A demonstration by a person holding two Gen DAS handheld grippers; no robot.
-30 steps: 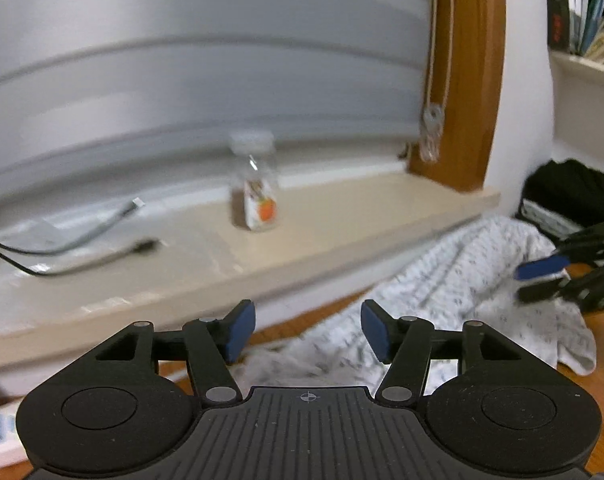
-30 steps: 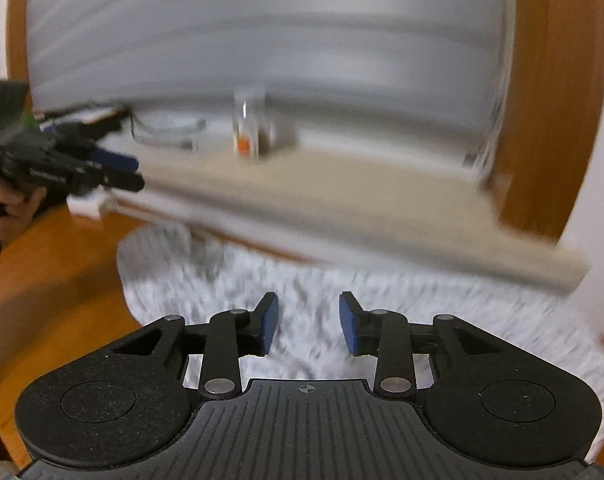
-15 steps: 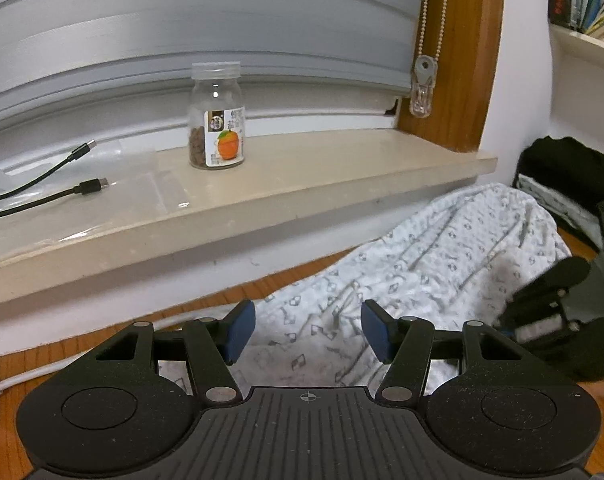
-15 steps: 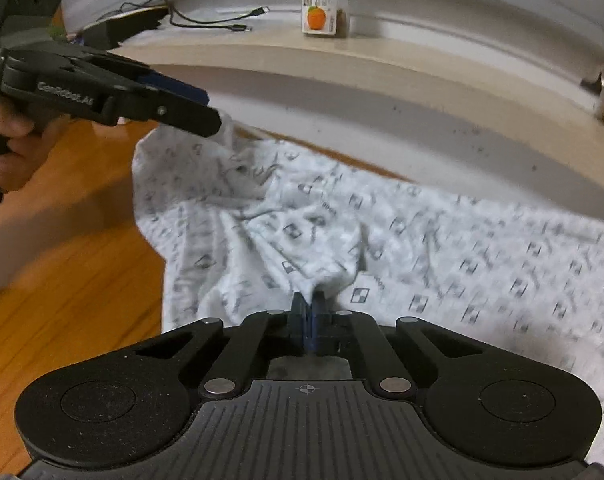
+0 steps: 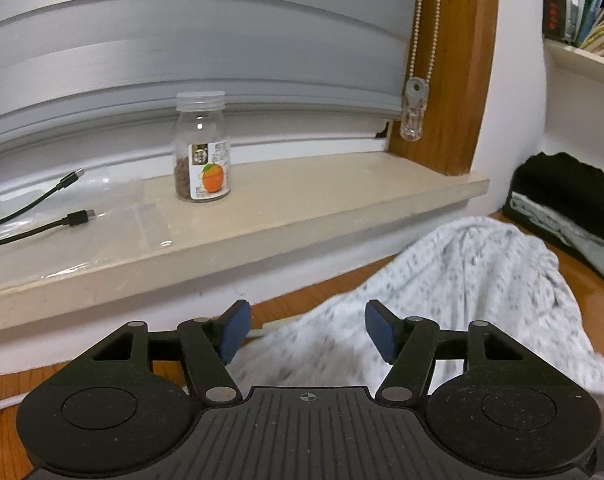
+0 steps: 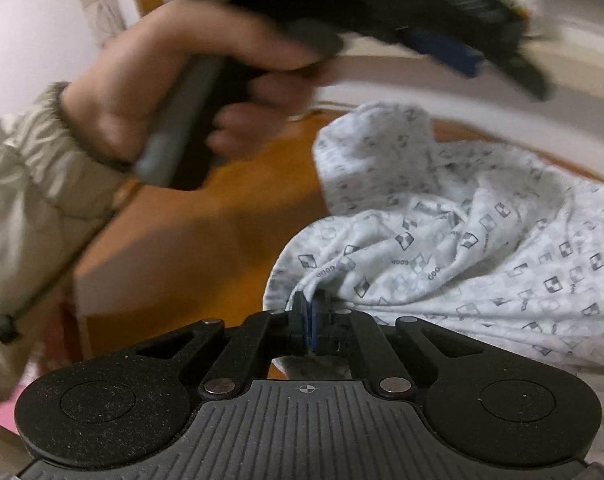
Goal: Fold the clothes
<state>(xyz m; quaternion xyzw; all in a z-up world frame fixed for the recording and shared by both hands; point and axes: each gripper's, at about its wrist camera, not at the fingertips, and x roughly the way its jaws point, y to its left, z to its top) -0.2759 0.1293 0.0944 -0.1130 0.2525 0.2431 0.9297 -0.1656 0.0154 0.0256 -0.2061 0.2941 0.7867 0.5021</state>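
A white garment with a small grey square print (image 6: pixel 482 240) lies crumpled on the wooden table (image 6: pixel 190 240). My right gripper (image 6: pixel 311 316) is shut on a bunched edge of the garment at its near side. In the left wrist view the same garment (image 5: pixel 462 288) spreads to the right, blurred. My left gripper (image 5: pixel 307 330) is open and empty, above the garment's left edge. It also shows in the right wrist view (image 6: pixel 442 44), blurred, held by a hand high above the table.
A stone window sill (image 5: pixel 302 208) runs behind the table with a glass jar (image 5: pixel 202 148), two black cable ends (image 5: pixel 76 216) and a plastic sheet. A wooden frame post (image 5: pixel 458 80) and bead chain stand at the right. A black bag (image 5: pixel 566 200) sits far right.
My right gripper, shut on the garment, has pulled its edge toward me and to the left. My left gripper stays open and now sits close above the right one.
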